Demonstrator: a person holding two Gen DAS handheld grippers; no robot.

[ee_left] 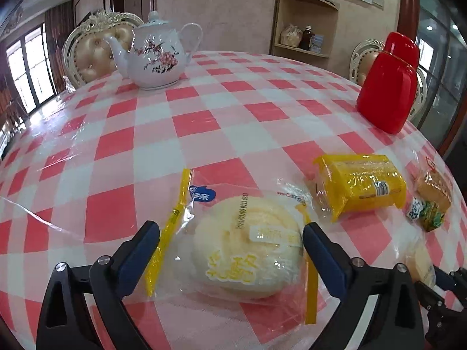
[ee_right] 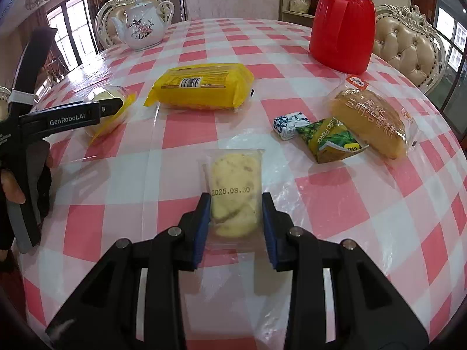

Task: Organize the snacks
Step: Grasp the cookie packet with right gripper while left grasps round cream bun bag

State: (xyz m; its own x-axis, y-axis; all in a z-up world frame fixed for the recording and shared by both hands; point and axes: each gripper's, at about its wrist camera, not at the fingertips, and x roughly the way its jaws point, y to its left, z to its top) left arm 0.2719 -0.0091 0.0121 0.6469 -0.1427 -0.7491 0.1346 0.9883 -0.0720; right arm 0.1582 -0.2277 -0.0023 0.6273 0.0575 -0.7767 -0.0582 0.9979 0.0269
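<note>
My left gripper (ee_left: 232, 233) is open, its fingers on either side of a round pale bun in a clear wrapper (ee_left: 248, 248) lying on the checked table. My right gripper (ee_right: 235, 204) has its blue pads against the sides of a clear-wrapped cookie packet (ee_right: 233, 186) dated 2025.08.30, which rests on the table. A yellow cake packet (ee_right: 201, 86) (ee_left: 362, 185) lies further back. A brown sandwich cake (ee_right: 370, 122), a green juice carton (ee_right: 329, 140) and a small blue-white packet (ee_right: 289, 124) lie to the right.
A white flowered teapot (ee_left: 154, 55) stands at the far left of the red-and-white checked table (ee_left: 221, 122). A red thermos jug (ee_right: 341, 20) stands at the far right. Padded chairs (ee_right: 408, 40) ring the table. A wall shelf (ee_left: 306, 14) is behind.
</note>
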